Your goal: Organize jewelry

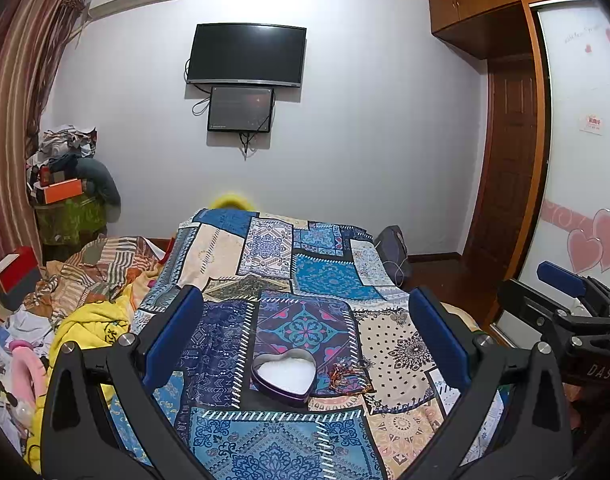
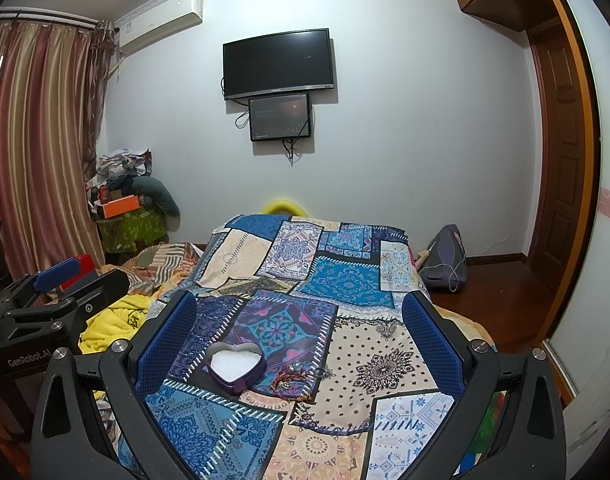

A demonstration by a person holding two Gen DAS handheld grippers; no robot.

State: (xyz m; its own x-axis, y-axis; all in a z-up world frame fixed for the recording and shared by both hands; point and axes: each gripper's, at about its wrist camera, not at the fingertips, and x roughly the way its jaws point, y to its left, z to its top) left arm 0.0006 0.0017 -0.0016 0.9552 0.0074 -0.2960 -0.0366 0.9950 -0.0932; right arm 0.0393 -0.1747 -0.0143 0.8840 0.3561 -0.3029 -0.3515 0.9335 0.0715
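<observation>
Wide-spread jaws over heart box (image 1: 284, 376), bracelets (image 1: 349, 378) beside.

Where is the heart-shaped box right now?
In both wrist views the heart-shaped box sits open on the patchwork bedspread, low and near centre, just left of the tangled jewelry.

A heart-shaped box (image 1: 284, 376) sits beside what looks like tangled jewelry (image 1: 351, 376) on the patchwork cloth (image 1: 325, 276).
</observation>
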